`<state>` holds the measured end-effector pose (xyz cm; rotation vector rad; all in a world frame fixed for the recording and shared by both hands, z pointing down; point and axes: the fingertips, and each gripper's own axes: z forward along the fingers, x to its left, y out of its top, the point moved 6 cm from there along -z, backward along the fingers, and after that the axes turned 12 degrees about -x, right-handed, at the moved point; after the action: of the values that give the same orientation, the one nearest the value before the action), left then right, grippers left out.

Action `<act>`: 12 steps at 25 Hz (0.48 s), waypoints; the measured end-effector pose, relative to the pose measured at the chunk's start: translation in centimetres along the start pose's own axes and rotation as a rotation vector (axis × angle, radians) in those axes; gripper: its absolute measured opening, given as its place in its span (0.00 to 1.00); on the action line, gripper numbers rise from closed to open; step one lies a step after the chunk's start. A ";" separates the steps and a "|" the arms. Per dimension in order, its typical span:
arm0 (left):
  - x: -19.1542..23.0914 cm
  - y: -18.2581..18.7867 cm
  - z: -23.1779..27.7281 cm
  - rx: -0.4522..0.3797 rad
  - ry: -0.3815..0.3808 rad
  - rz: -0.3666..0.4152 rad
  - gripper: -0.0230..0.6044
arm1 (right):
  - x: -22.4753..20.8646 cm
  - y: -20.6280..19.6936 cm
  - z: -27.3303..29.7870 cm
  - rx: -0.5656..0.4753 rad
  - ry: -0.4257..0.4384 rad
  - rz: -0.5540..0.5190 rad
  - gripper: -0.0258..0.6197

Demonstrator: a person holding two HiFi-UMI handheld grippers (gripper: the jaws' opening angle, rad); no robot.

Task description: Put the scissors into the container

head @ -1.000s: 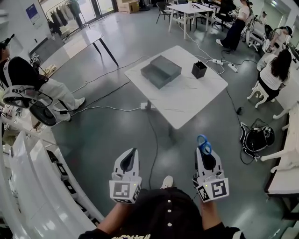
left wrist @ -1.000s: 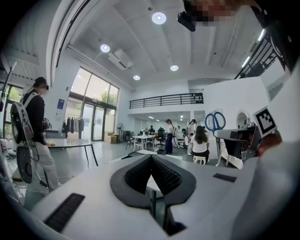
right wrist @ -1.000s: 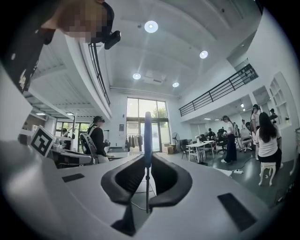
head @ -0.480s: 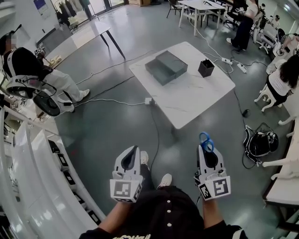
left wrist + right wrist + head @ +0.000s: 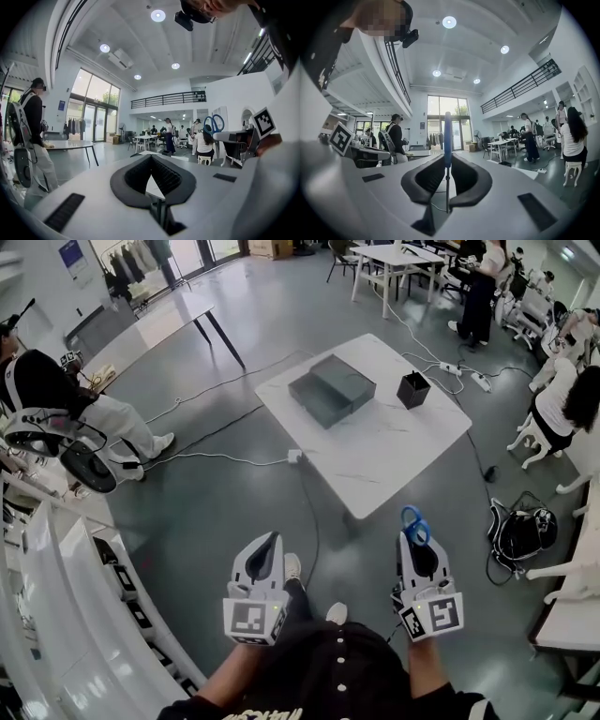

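My right gripper [image 5: 413, 542] is shut on blue-handled scissors [image 5: 412, 524], whose handles stick up past the fingertips. In the right gripper view the scissors [image 5: 447, 140] stand edge-on between the pads. The left gripper [image 5: 270, 542] is held level beside it, shut with nothing in it, and its view shows the scissors [image 5: 213, 124] off to the right. The container, a black pen holder [image 5: 412, 389], stands on the far right part of a white table [image 5: 394, 451], well ahead of both grippers. Both grippers hang over the floor, short of the table.
Two grey boxes [image 5: 331, 388] lie on the table's far left part. Cables [image 5: 225, 457] run across the floor and a black bag [image 5: 520, 532] sits right of the table. A seated person [image 5: 56, 409] is at left; others sit at right. A white counter [image 5: 56, 615] runs along my left.
Both grippers keep the same pose and the scissors stay held. The head view has shifted slightly and the person's feet have moved under the grippers.
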<state>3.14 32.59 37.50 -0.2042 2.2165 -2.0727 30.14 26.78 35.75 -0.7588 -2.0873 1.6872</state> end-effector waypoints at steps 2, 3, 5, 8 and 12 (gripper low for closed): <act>1.1 0.3 1.3 -0.009 -0.010 0.002 0.08 | 0.0 -0.3 1.7 -0.002 -0.003 -0.002 0.12; 1.6 0.4 1.9 -0.009 -0.015 0.003 0.08 | 0.0 -0.4 2.6 -0.004 -0.004 -0.002 0.12; 2.7 0.2 3.2 -0.004 -0.025 0.003 0.08 | 0.1 -0.7 4.5 -0.008 -0.004 -0.003 0.12; 4.3 0.2 5.1 0.001 -0.031 0.001 0.08 | 0.0 -1.2 7.2 -0.007 -0.003 -0.005 0.12; 6.4 -0.4 7.6 0.000 -0.037 -0.015 0.08 | -0.3 -2.3 10.4 0.001 -0.008 -0.003 0.12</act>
<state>-1.93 23.99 37.50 -0.2576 2.2009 -2.0588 23.96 18.15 35.60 -0.7494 -2.0922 1.6918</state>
